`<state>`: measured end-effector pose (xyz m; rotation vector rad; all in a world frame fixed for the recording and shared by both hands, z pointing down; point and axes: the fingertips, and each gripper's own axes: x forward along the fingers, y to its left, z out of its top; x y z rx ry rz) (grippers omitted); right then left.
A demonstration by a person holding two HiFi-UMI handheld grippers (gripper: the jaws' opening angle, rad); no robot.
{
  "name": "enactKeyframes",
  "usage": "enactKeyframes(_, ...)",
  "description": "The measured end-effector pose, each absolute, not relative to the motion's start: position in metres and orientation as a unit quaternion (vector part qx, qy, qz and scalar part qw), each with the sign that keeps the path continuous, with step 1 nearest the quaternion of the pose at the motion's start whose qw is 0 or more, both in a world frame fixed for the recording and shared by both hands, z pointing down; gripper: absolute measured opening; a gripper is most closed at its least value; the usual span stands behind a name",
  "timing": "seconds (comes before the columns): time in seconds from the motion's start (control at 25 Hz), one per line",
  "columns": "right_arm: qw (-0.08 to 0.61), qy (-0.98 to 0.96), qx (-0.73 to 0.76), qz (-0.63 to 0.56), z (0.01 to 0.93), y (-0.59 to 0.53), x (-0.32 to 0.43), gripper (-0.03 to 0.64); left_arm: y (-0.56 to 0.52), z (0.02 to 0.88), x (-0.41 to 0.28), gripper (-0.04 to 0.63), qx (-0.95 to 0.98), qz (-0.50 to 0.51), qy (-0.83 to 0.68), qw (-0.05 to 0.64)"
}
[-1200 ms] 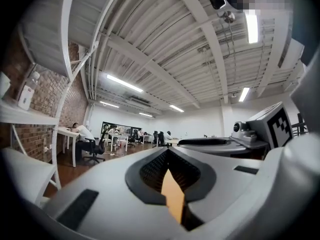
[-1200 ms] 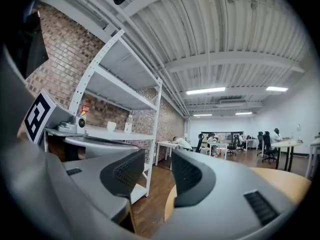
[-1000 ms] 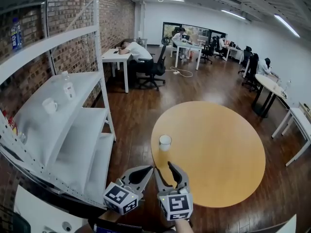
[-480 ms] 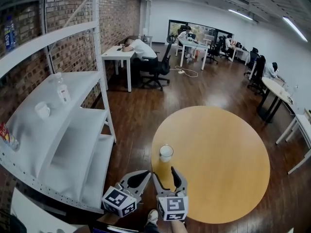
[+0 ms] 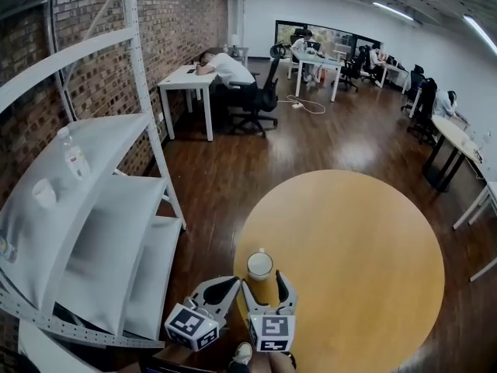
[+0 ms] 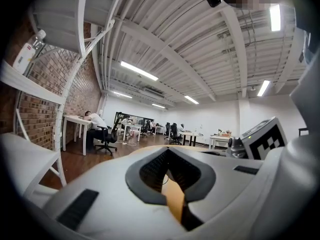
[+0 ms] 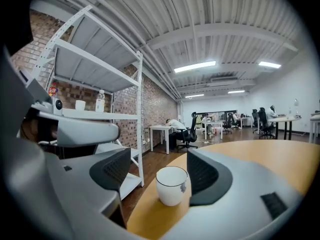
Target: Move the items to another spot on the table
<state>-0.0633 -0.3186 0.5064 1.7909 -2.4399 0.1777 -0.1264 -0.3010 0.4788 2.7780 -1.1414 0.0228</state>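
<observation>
Wooden and round, the table [image 5: 373, 231] carries one white cup [image 5: 259, 265], upright close to its rim at 9 o'clock. The right gripper [image 5: 265, 287] sits just short of the cup, at the cup's 6 o'clock. Its jaws are opening, and the cup stands ahead in the gap with neither pad touching it. The left gripper [image 5: 231, 284], at the right one's 9 o'clock and off the table edge, has its jaws closed together on nothing. By my reading the move is not yet begun: gripping, lifting and setting down elsewhere all remain.
</observation>
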Motion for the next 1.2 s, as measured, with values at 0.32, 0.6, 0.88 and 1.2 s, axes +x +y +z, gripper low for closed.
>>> enactKeyframes(0.32, 0.091, -0.804, 0.577, 0.107, 0.572, -0.364, -0.058, 0.426, -0.34, 0.507, -0.121, 0.006, 0.916, 0.028, -0.389, 0.091)
enactKeyframes(0.6, 0.098, -0.802, 0.576, 0.123, 0.605, -0.387, -0.059, 0.43, -0.365, 0.531, -0.12, 0.006, 0.912, 0.036, -0.396, 0.103)
enactKeyframes(0.88, 0.106, -0.812, 0.561, 0.124, 0.624, -0.399, -0.069, 0.44, -0.375, 0.545, -0.115, 0.006, 0.91, 0.045, -0.398, 0.108)
enactKeyframes(1.2, 0.097, -0.807, 0.573, 0.104, 0.629, -0.411, -0.073, 0.427, -0.382, 0.551, -0.122, 0.005, 0.906, 0.052, -0.405, 0.109)
